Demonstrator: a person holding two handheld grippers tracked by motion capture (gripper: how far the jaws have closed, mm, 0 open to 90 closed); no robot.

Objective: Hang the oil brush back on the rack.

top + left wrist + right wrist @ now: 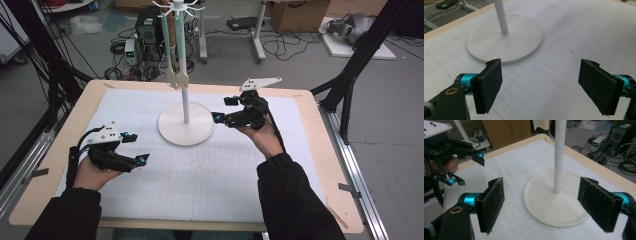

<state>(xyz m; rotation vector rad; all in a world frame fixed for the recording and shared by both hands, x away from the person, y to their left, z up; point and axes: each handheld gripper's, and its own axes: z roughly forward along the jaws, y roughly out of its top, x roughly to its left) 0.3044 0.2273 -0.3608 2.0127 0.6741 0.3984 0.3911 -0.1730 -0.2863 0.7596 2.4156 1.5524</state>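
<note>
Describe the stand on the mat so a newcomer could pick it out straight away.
Start at the white gridded mat covering the wooden table. Near its far middle, between the two open grippers, sits a white stand: a flat round base with a thin upright pole. It alone rises from the mat, and pale utensils hang from its top hooks.

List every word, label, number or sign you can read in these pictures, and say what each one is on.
No text can be read.
The small box on the floor beyond the table has a lit green display, too blurred to read.
The black computer tower has a pale sticker on top, too small to read.
</note>
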